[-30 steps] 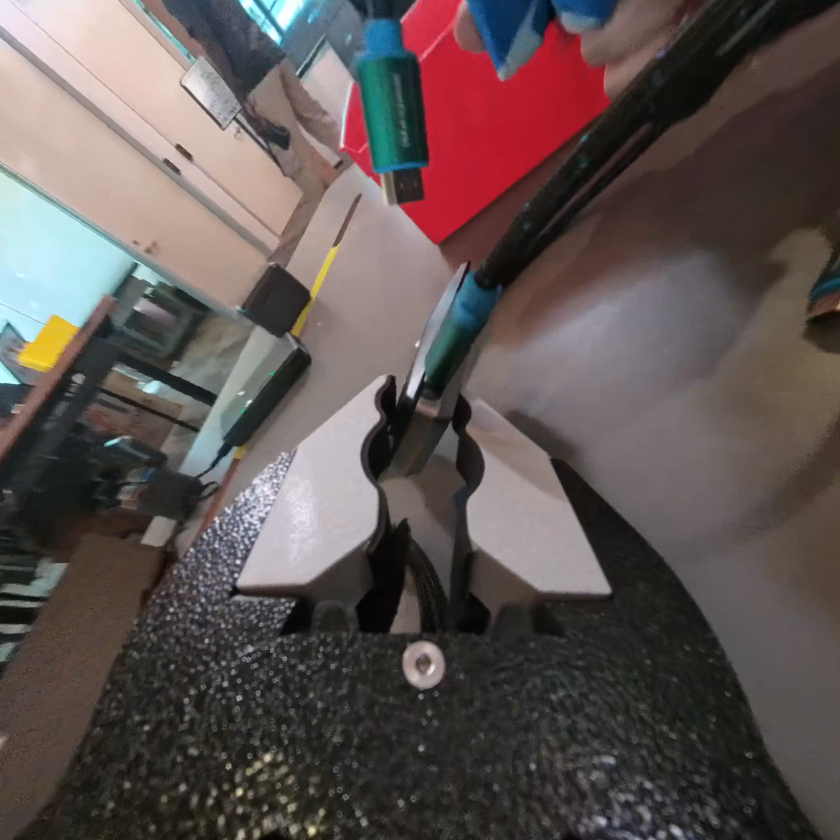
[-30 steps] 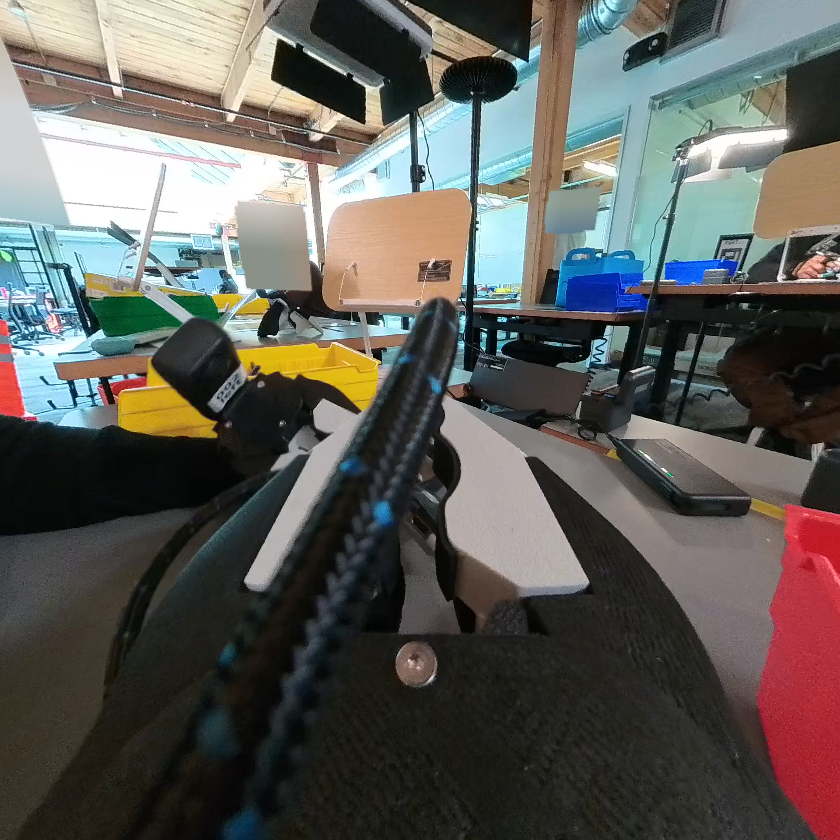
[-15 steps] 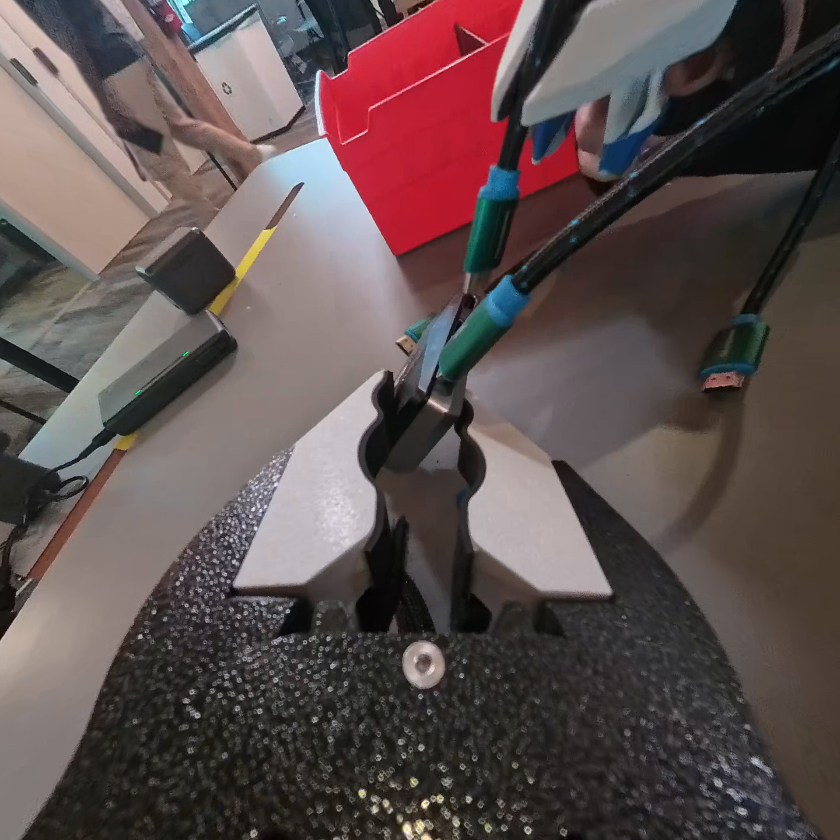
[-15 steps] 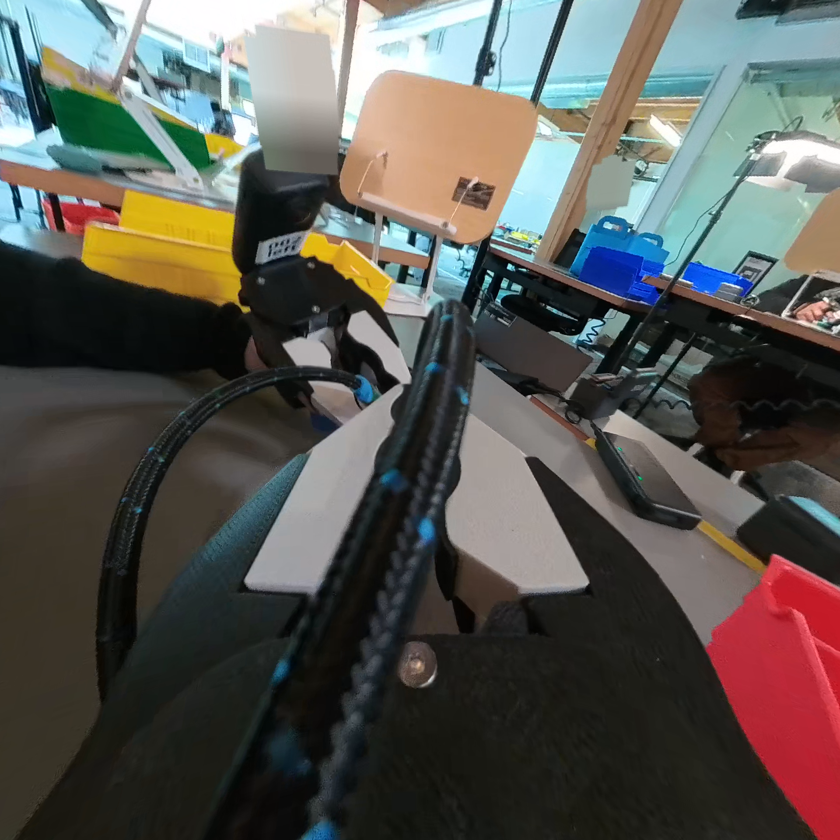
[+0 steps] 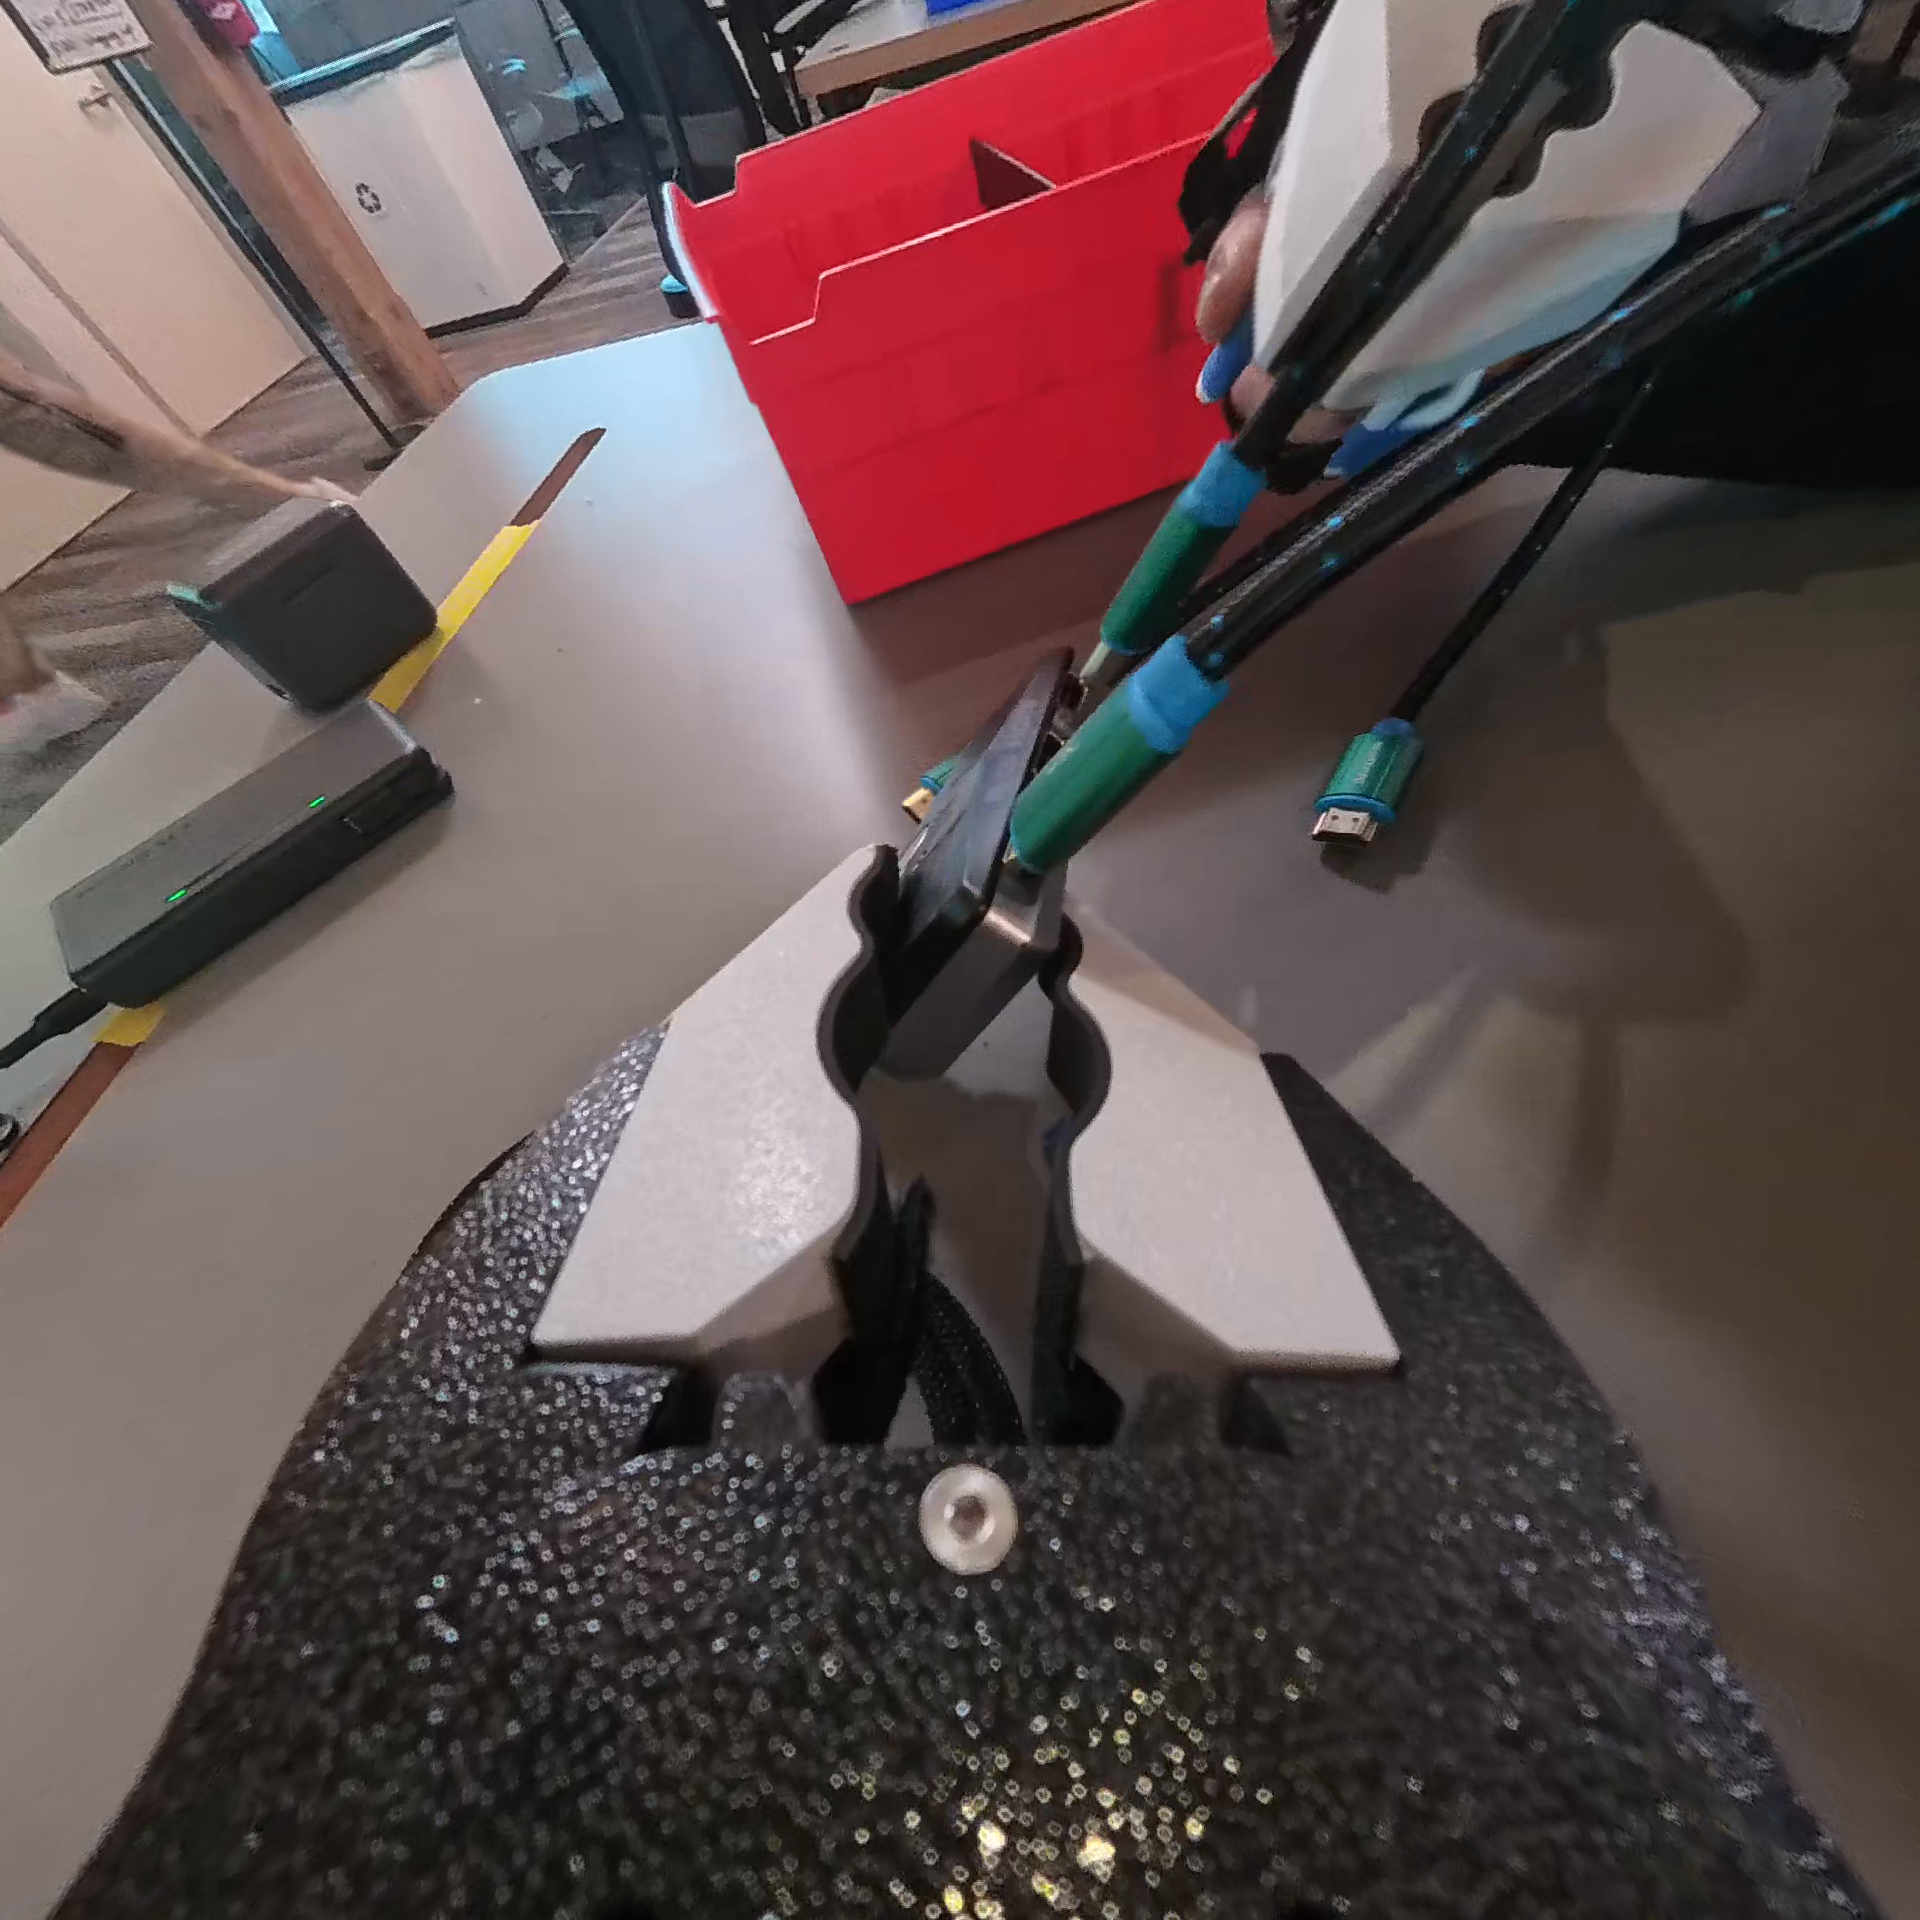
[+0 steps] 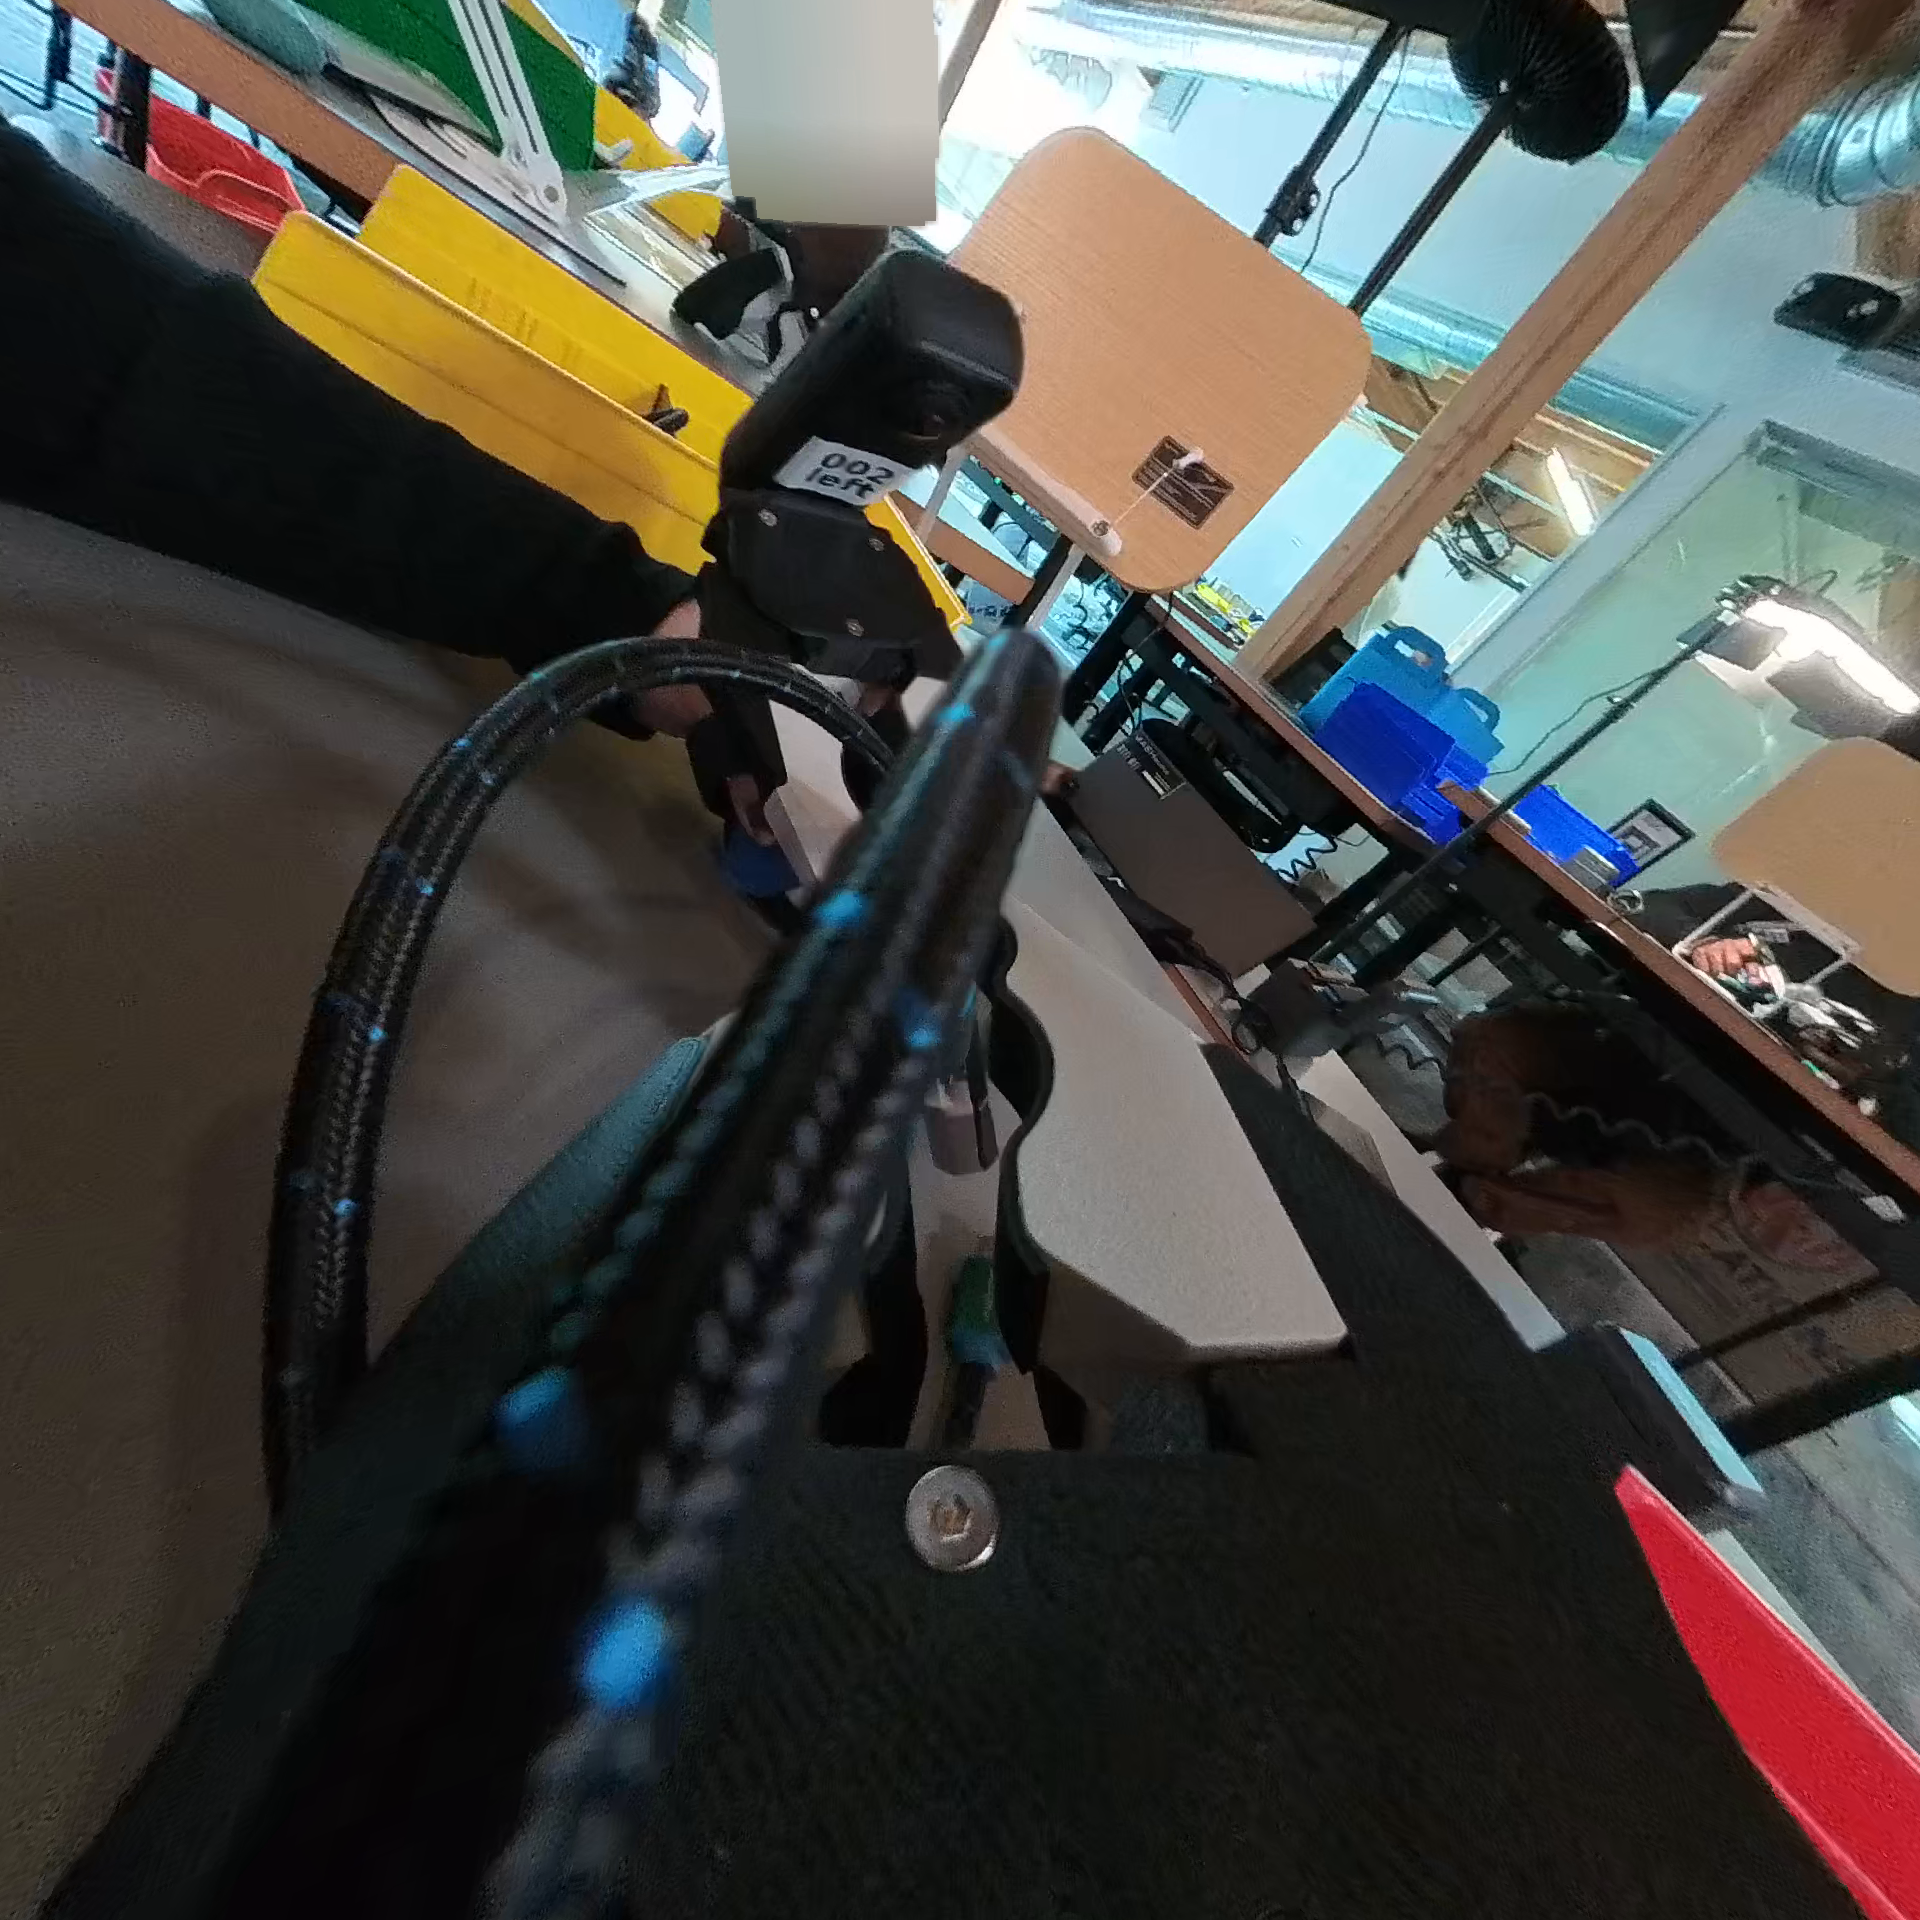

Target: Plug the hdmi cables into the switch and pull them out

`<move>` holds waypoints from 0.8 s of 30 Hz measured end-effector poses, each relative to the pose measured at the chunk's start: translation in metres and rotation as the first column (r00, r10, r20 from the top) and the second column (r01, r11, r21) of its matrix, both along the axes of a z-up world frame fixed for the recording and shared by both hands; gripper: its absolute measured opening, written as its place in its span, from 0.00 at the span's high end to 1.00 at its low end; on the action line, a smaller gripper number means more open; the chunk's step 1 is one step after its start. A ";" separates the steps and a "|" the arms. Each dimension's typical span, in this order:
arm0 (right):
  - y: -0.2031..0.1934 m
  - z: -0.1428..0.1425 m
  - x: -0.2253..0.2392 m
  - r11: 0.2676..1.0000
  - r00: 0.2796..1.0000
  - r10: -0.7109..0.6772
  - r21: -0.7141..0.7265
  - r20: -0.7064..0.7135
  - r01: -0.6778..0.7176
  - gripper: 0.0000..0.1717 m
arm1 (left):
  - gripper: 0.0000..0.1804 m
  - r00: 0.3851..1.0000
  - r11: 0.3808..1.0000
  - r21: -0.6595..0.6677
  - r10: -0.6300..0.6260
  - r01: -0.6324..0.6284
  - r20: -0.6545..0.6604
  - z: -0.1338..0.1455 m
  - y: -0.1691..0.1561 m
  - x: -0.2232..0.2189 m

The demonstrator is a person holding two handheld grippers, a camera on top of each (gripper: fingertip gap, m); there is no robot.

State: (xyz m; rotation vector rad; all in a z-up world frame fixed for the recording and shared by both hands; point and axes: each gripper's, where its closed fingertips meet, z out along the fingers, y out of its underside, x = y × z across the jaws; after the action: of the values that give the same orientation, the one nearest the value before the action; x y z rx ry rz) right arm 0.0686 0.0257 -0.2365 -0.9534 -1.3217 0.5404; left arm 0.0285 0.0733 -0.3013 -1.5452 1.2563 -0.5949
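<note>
Grey tabletop [image 5: 644,665] carries the work. Tilted on edge, the flat dark-grey HDMI switch box [image 5: 966,914] is pinched between the left gripper [image 5: 961,971]'s pale fingers, one green-and-blue plug [image 5: 1101,774] seated in it. Its far ports are hidden. The right gripper [image 5: 1382,270] clamps a black braided cable [image 6: 831,1039] that masks its fingertips; a second plug [image 5: 1164,566] dangles beneath. A loose plug [image 5: 1361,774] lies near a red plastic bin [image 5: 977,343], cut off.

Your left wrist view sits low over the grey table [image 5: 623,644], facing the red bin [image 5: 987,395], close behind its own fingers. Your right wrist view faces the opposite way, toward the yellow bin [image 6: 468,312]. Both views share the table and braided cable [image 6: 343,1039].
</note>
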 end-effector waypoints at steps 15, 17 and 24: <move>-0.014 -0.013 -0.016 0.978 0.990 0.042 0.197 0.135 -0.068 0.69 | 0.85 0.998 0.998 -0.008 -0.061 0.061 0.018 -0.002 -0.005 -0.003; -0.014 -0.016 -0.016 0.980 0.989 0.054 0.184 0.138 -0.080 0.98 | 0.85 0.998 0.998 -0.008 -0.067 0.067 0.014 -0.003 -0.006 -0.003; -0.006 -0.027 -0.011 0.990 0.988 0.059 0.121 0.146 -0.077 0.98 | 0.84 0.993 0.992 -0.050 -0.118 0.118 0.018 -0.008 -0.013 0.005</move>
State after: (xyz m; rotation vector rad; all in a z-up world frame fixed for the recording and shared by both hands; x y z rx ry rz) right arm 0.0580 0.0194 -0.2634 -0.8574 -1.5028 0.4414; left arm 0.0339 0.0600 -0.3095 -1.5126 1.3372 -0.7179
